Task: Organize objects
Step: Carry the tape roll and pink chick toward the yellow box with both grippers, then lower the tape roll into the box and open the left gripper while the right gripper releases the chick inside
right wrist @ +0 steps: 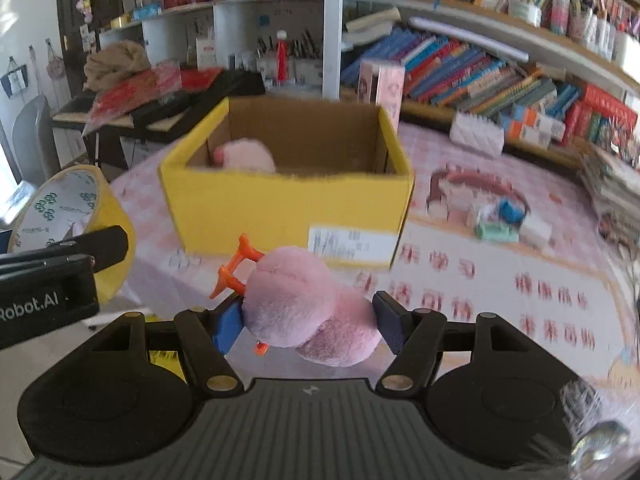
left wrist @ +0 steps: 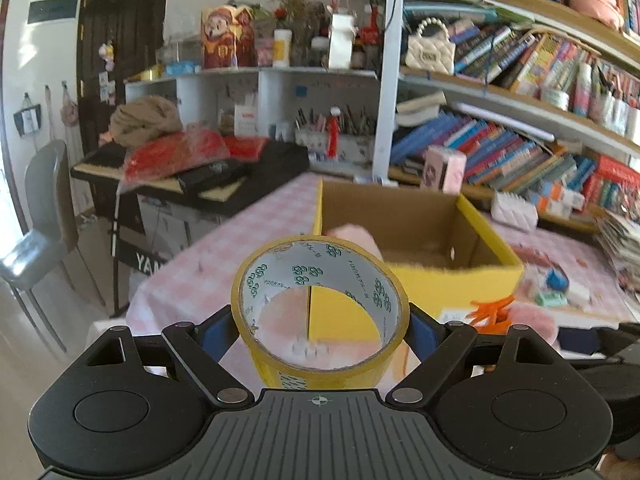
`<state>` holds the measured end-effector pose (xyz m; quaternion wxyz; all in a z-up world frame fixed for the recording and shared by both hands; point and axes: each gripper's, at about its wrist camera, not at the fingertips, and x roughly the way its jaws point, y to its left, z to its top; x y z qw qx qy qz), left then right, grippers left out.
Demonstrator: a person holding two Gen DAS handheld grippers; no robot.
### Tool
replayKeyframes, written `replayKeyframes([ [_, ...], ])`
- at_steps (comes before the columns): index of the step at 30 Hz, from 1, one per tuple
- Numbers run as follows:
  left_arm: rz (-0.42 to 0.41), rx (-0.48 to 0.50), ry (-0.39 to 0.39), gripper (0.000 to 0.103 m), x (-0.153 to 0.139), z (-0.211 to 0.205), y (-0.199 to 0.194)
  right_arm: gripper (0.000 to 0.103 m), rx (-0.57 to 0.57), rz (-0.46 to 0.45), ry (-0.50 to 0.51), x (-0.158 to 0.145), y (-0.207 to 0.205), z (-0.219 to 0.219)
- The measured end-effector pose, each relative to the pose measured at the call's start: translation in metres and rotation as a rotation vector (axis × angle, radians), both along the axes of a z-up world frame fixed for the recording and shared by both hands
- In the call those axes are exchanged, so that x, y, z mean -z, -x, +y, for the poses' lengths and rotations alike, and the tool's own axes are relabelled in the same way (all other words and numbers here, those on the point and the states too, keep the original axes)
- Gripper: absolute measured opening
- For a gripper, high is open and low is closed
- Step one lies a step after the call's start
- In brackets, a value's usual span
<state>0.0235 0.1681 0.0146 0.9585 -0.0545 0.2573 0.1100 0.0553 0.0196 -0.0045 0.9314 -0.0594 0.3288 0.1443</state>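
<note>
— What's the left gripper [left wrist: 320, 330] got?

— A roll of yellow tape [left wrist: 320, 312]. The blue pads press on the roll's outer sides, so the jaws stand wide but they are clamped on it. The roll is tipped so you look straight through its hole, and the inside of the core is white with green printed marks.

— And the right gripper [right wrist: 308, 322]?

— It is closed on a pink plush toy [right wrist: 304, 304], fluffy, with orange feet [right wrist: 234, 270] sticking out towards the box. The pads squeeze it from both sides, about halfway in. From the left wrist view you can just catch that toy at the right edge, with the orange bits blurred.

— Where is the box?

— The yellow cardboard box [right wrist: 280, 204] sits on the table with the pink checked cloth [right wrist: 500, 292], open at the top, with a white label on its near side. Both grippers are just in front of it, the tape roll to the left of the toy and held off the table.

— Anything inside?

— Another pink fuzzy thing [right wrist: 246, 156] lies against the box's left inner wall. I cannot tell what it is.

— What else is on the table?

— To the right of the box, some small items, a blue one and a pale green one among them, too blurred to name. Behind the table run bookshelves [left wrist: 520, 80] packed with books.
</note>
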Motion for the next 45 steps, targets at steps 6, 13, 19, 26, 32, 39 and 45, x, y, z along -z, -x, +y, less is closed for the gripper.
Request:
replayKeyframes([
  [6, -0.081, -0.035, -0.021, 0.087, -0.022, -0.002, -0.042, 0.066, -0.024, -0.149, -0.019, -0.035, -0.047, 0.001],
  [13, -0.075, -0.047, -0.047, 0.087, -0.025, -0.014, -0.098, 0.066, -0.055, -0.185, -0.019, -0.049, -0.111, -0.002],
  [19, 0.009, -0.052, -0.064, 0.087, -0.008, -0.022, -0.135, 0.066, -0.07, -0.168, -0.013, -0.042, -0.155, -0.005],
  [26, 0.092, -0.07, -0.067, 0.087, 0.013, -0.026, -0.159, 0.066, -0.118, -0.122, 0.023, -0.025, -0.194, 0.002],
  [32, 0.147, -0.057, -0.097, 0.087, 0.023, -0.033, -0.173, 0.066, -0.176, -0.065, 0.067, -0.01, -0.221, 0.013],
  [39, 0.157, -0.036, -0.136, 0.087, 0.027, -0.043, -0.182, 0.066, -0.234, 0.021, 0.151, 0.009, -0.243, 0.028],
  [45, 0.149, -0.035, -0.175, 0.088, 0.027, -0.052, -0.179, 0.066, -0.262, 0.102, 0.176, 0.023, -0.252, 0.034],
])
